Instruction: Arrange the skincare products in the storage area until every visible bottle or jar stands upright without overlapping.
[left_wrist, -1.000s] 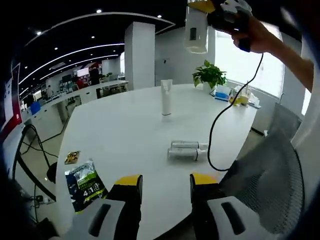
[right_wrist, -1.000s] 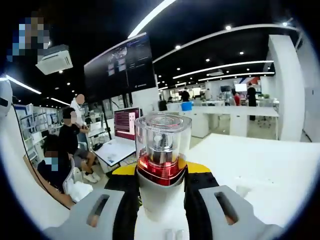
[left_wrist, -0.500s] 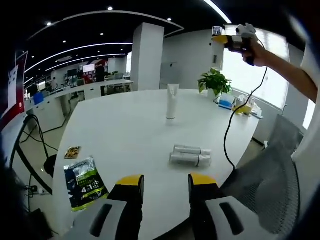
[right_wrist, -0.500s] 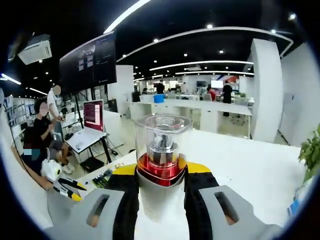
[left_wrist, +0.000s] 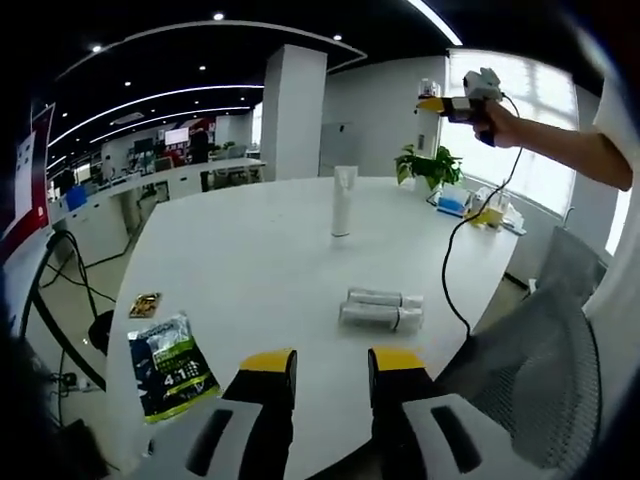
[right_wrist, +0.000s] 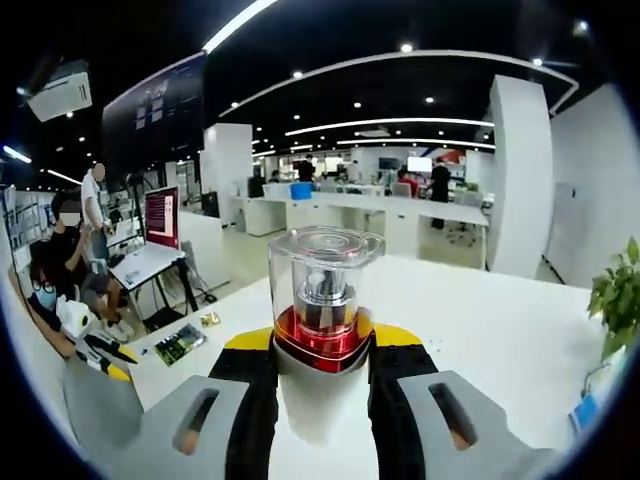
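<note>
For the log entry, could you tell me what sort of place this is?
Most likely an open-plan office: a large white table with a mesh chair beside it, rows of desks with people at screens, a wall display and a potted plant.

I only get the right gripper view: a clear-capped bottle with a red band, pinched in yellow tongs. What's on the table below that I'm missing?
Observer: Two white tubes lie flat, side by side, near the table's front edge.
Visitor: Is anything standing up yet?
Observer: Yes, one white tube stands upright farther back.
Visitor: And the other tongs, are they carrying something?
Observer: No, the left tongs are open with nothing between them, above the table edge.
Visitor: Where is my bottle in all that?
Observer: The right tongs hold the bottle high over the far side, above a potted plant.
</note>
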